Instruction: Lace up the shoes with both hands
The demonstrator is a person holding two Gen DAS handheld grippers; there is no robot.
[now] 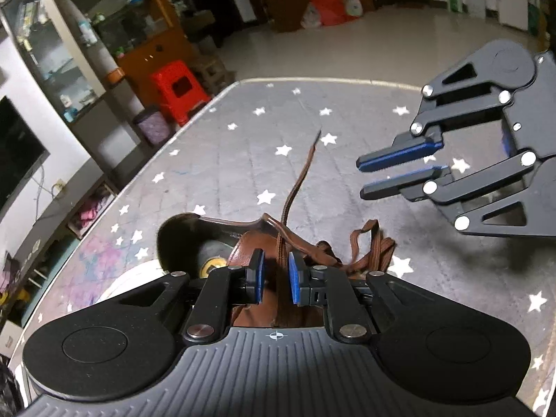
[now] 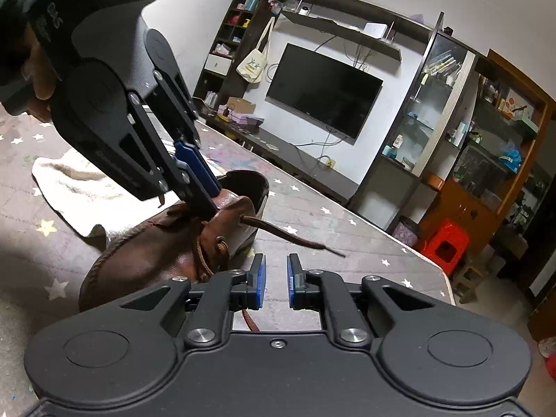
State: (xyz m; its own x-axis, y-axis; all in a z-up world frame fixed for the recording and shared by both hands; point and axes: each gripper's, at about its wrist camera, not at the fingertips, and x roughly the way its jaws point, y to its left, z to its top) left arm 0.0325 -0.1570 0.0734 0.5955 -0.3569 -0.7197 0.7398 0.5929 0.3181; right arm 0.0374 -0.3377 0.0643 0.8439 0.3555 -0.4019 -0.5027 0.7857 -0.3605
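A brown leather shoe [image 2: 149, 257] lies on the star-patterned grey surface [image 1: 226, 160]. In the left wrist view the shoe [image 1: 250, 243] sits right under my left gripper [image 1: 275, 268], with leather and lace filling the narrow gap between its blue pads. From the right wrist view, the left gripper [image 2: 210, 205] pinches the shoe's upper flap by the top eyelet. A brown lace end [image 2: 295, 238] comes out of that eyelet and lies loose on the surface; the same lace [image 1: 295, 187] runs away from the shoe. My right gripper [image 2: 276, 271] hovers beside the shoe, slightly open and empty; seen side-on, the right gripper [image 1: 363, 179] holds nothing.
A white cloth [image 2: 80, 187] lies behind the shoe. A hand [image 2: 38, 83] holds the left gripper. The surface's far edge [image 1: 312, 80] drops to the floor, with a red stool [image 1: 177, 87] and a small bin [image 1: 153, 125] beyond. A TV [image 2: 323, 90] and shelves line the wall.
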